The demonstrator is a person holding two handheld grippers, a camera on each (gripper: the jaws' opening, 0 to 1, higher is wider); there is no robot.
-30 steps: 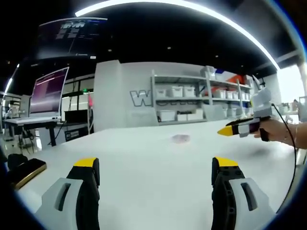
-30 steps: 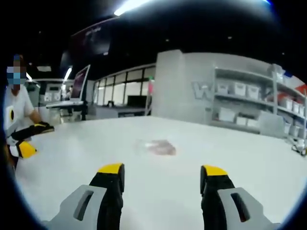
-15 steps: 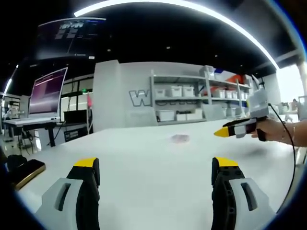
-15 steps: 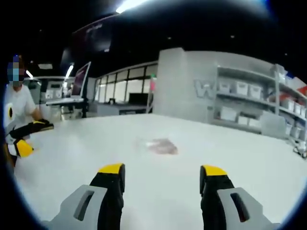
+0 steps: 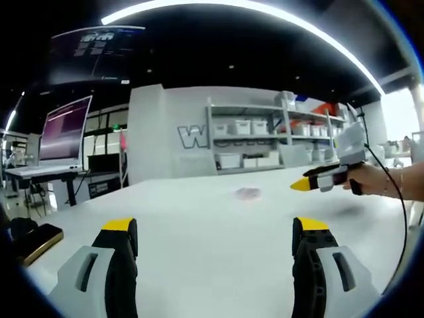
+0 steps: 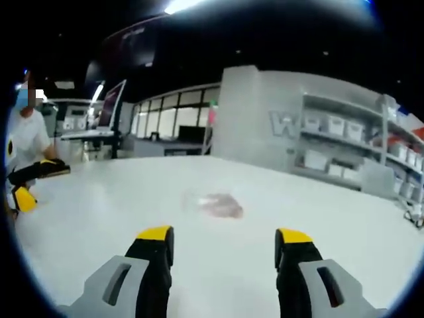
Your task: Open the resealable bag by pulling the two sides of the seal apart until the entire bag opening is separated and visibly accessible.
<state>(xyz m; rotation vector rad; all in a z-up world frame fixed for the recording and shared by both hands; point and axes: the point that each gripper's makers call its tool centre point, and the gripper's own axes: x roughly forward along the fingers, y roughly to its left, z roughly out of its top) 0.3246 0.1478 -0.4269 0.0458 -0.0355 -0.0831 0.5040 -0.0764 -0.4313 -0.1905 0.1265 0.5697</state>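
- Resealable bag [image 6: 222, 205] lies flat on table [image 6: 119, 218], 12 o'clock of right gripper [image 6: 224, 246], untouched
- Left gripper [image 5: 215, 236], right gripper: jaws released, empty, lined up for approach

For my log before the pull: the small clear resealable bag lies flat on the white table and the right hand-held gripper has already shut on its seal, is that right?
Not quite. The small clear resealable bag does lie flat on the white table, but the right hand-held gripper is open and short of it, as the right gripper view shows.

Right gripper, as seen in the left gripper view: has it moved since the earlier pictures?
Yes. The right gripper has crept left, toward the bag, judged against the shelves behind it.
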